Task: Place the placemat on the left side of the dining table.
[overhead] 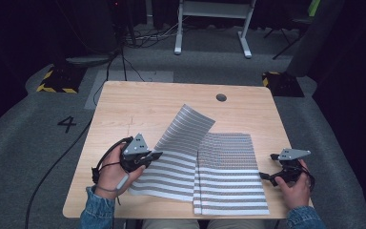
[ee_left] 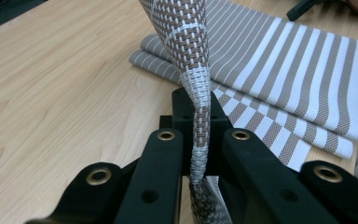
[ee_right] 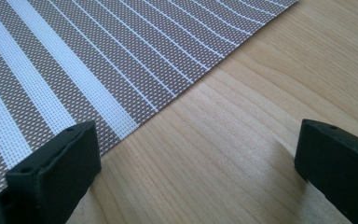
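Observation:
Brown-and-white striped woven placemats lie on a light wooden table (overhead: 138,102). My left gripper (overhead: 157,155) is shut on the left edge of the top placemat (overhead: 183,138), which is lifted and curls up toward the far side. In the left gripper view the pinched placemat edge (ee_left: 200,116) stands upright between the jaws of my left gripper (ee_left: 200,140). The other placemats (overhead: 228,176) lie flat in a stack beneath it. My right gripper (overhead: 267,177) rests open on the table just right of the stack. In the right gripper view my right gripper (ee_right: 196,163) holds nothing, and the placemat's edge (ee_right: 98,60) lies at its left.
A round cable hole (overhead: 221,97) sits near the table's far edge. Bare wood (ee_right: 261,84) lies to the right of the mats. On the grey floor beyond are a white desk frame (overhead: 212,28), cables and a painted number 4 (overhead: 66,124).

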A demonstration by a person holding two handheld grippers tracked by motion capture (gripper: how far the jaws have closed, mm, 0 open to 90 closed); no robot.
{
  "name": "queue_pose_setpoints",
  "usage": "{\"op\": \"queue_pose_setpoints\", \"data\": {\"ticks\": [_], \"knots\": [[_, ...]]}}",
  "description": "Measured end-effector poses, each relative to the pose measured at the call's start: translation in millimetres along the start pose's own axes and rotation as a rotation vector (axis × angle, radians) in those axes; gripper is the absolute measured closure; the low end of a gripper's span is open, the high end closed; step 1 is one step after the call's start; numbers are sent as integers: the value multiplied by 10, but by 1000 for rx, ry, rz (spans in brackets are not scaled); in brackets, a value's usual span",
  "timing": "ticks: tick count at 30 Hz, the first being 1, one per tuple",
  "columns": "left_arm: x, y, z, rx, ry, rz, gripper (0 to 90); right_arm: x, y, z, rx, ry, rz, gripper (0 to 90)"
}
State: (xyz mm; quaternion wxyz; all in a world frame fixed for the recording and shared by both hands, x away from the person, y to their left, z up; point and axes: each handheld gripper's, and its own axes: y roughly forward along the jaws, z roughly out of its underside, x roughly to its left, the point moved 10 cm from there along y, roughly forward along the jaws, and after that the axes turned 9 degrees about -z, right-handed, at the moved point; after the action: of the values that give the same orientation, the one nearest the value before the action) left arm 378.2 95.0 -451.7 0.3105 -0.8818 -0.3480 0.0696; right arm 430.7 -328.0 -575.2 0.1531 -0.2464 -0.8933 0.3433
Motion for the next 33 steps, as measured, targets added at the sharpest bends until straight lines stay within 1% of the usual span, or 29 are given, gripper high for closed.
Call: {"op": "queue_pose_setpoints", "data": {"ticks": [1, 2, 3, 4, 5, 7, 8, 9, 11, 12, 13, 14, 15, 18, 20, 22, 24, 28, 29, 30, 31, 32, 33], "knots": [[17, -1, 18, 0, -10, 3, 881, 0, -2, 1, 2, 0, 0, 4], [17, -1, 18, 0, -10, 3, 881, 0, -2, 1, 2, 0, 0, 4], [27, -2, 42, 5, -19, 14, 881, 0, -1, 1, 1, 0, 0, 4], [93, 4, 80, 6, -31, -1, 881, 0, -1, 1, 1, 0, 0, 4], [93, 4, 80, 6, -31, -1, 880, 0, -1, 1, 1, 0, 0, 4], [132, 30, 124, 10, -51, 1, 880, 0, -1, 1, 1, 0, 0, 4], [138, 50, 145, 10, -74, 8, 878, 0, -1, 1, 1, 0, 0, 4], [177, 66, 169, 12, -72, -4, 878, 0, -1, 1, 1, 0, 0, 4], [209, 116, 190, -10, -101, -1, 869, -1, -1, 1, 1, 0, 0, 4], [235, 139, 188, -26, -114, -8, 860, -1, -2, 0, 1, -1, 1, 4], [255, 169, 194, -30, -125, -18, 853, -1, -1, 1, 1, -1, 0, 4], [256, 208, 216, -24, -132, -20, 850, -1, -1, 1, 1, -1, 0, 4], [279, 244, 240, -16, -124, -33, 847, -1, -1, 1, 1, 0, 0, 4], [330, 317, 311, -2, -140, -46, 845, 0, -1, 1, 1, 0, 0, 4], [373, 348, 352, -2, -160, -57, 841, 0, -1, 1, 1, 0, 0, 4], [419, 362, 389, 2, -171, -71, 831, -2, -2, 0, 1, -1, 1, 4], [422, 375, 404, 3, -186, -66, 833, -2, -2, 1, 1, -1, 1, 4], [446, 408, 422, 7, -188, -85, 826, -2, -2, 1, 1, -1, 1, 4], [475, 415, 430, 4, -194, -105, 742, -1, -1, 1, 1, 0, 0, 4], [520, 421, 441, 3, -199, -137, 742, -1, -1, 1, 1, 0, 0, 4], [580, 428, 452, -1, -205, -177, 638, 0, -1, 1, 1, 0, -1, 4], [733, 403, 507, 23, -236, -292, 424, 0, -1, 1, 1, 0, 0, 4], [733, 403, 507, 23, -236, -292, 354, 0, -1, 1, 1, 0, 0, 4]]}}
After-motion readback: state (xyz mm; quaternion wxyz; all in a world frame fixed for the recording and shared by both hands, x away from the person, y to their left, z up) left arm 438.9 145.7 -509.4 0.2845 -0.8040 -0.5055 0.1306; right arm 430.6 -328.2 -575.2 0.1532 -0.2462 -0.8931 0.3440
